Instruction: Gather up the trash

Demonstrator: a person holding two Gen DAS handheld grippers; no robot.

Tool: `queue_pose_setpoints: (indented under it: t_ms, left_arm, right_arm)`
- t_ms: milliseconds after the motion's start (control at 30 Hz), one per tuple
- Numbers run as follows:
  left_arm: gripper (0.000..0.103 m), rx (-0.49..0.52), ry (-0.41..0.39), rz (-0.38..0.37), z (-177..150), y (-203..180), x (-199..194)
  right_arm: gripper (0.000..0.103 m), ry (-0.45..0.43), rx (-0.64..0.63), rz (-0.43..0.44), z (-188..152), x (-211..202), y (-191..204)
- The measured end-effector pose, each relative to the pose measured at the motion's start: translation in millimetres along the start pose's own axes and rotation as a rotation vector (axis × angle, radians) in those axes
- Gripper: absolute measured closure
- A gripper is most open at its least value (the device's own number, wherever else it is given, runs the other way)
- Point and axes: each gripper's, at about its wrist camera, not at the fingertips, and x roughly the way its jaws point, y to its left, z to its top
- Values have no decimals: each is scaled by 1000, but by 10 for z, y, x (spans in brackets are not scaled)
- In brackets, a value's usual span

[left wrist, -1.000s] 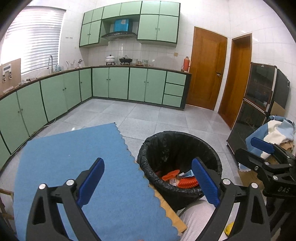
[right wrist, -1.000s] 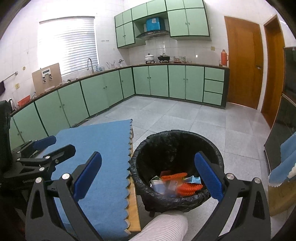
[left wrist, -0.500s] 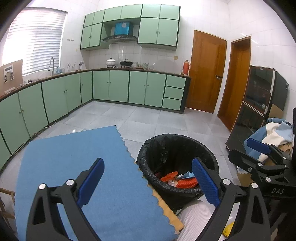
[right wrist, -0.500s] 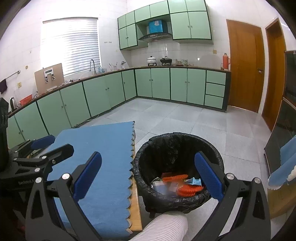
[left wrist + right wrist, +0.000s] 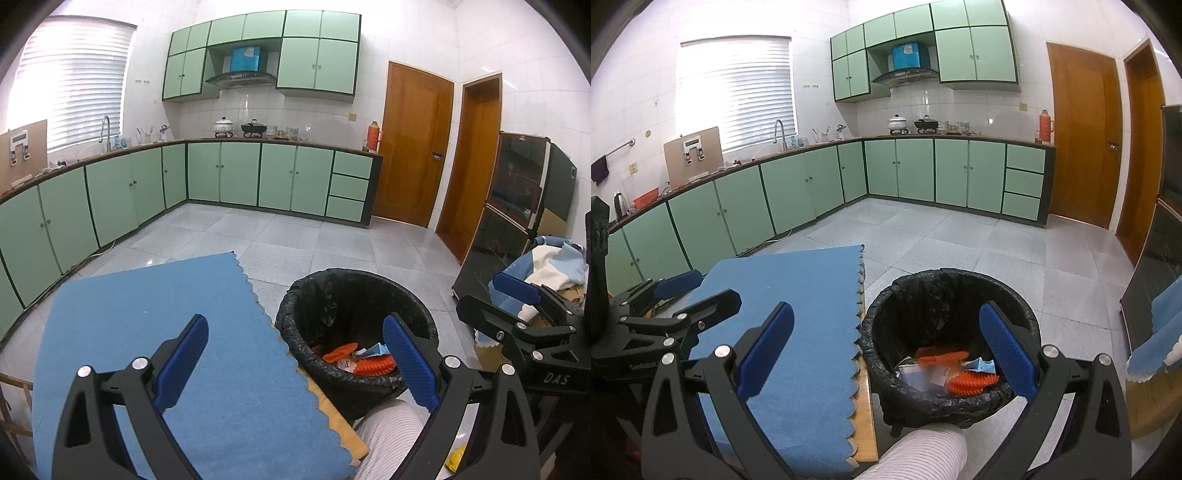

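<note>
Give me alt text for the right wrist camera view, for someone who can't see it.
The open, empty right gripper hangs above a black-lined trash bin holding orange ridged pieces and wrappers. A blue cloth covers the table at left, in a kitchen with green cabinets.

"DAS" stands in pale letters on the black body of the right tongs (image 5: 517, 314), at four o'clock in the left wrist view. On the left tongs (image 5: 683, 295), at eight o'clock in the right wrist view, small white lettering begins "Gen" — the rest is unreadable.
</note>
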Motion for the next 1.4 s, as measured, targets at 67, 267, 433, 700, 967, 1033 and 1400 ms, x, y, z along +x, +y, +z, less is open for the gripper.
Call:
queue_pose_setpoints:
  t_ms: [67, 267, 433, 700, 967, 1033, 1400]
  left_arm:
    - [10, 0, -1, -1, -5, 9, -9]
    - [10, 2, 3, 0, -4, 20, -20]
    - [10, 2, 4, -1, -1, 33, -28]
    - [10, -1, 7, 1, 1, 62, -19]
    - [10, 1, 8, 2, -1, 56, -16]
    - [10, 2, 8, 0, 0, 67, -19]
    - [10, 4, 14, 2, -25, 76, -11]
  right_arm:
    - [5, 0, 0, 0, -2, -1, 4]
    - [5, 3, -4, 4, 11, 9, 13]
    - [5, 3, -4, 5, 2, 16, 19]
    - [5, 11, -4, 10, 16, 37, 19]
    - [5, 13, -3, 12, 10, 59, 11]
    - [5, 14, -2, 12, 11, 62, 16]
    - [5, 14, 0, 12, 9, 59, 18]
